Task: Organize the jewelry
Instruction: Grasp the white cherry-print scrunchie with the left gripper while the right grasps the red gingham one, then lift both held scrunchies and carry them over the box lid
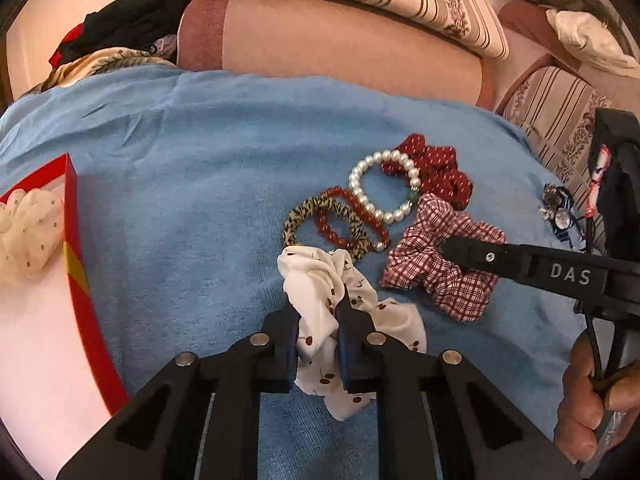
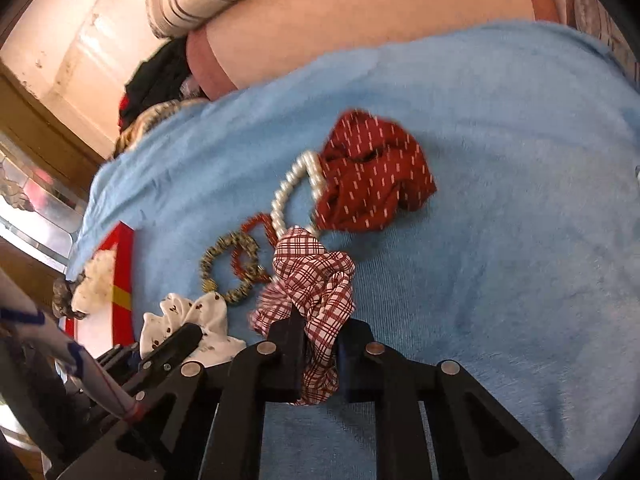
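You're gripping two scrunchies at once, pick phase. Your left gripper (image 1: 318, 344) is pinching the cherry-print scrunchie (image 1: 320, 300), white satin-like fabric bunched between the pads, low centre of the left wrist view. Your right gripper (image 2: 320, 346) is pinching the red plaid scrunchie (image 2: 316, 276), a crinkled woven check, centre of the right wrist view; some of it is hanging down past the pads.

Everything is lying on a blue terry towel (image 1: 180, 152), soft and nappy. Still loose on it: the pearl bracelet (image 1: 384, 186), smooth round beads, overlapping the dark red dotted scrunchie (image 1: 434, 172); a red bead bracelet (image 1: 352, 220) is crossing a leopard-print hair tie (image 1: 320, 224).

The red box (image 1: 86, 280) is sitting at the left edge of the left wrist view, with a cream dotted scrunchie (image 1: 26, 232) already inside.

Next, probably: you're lifting both and carrying them to the box. The fabric is slippery and floppy, so watch for trailing loops snagging the bracelets.
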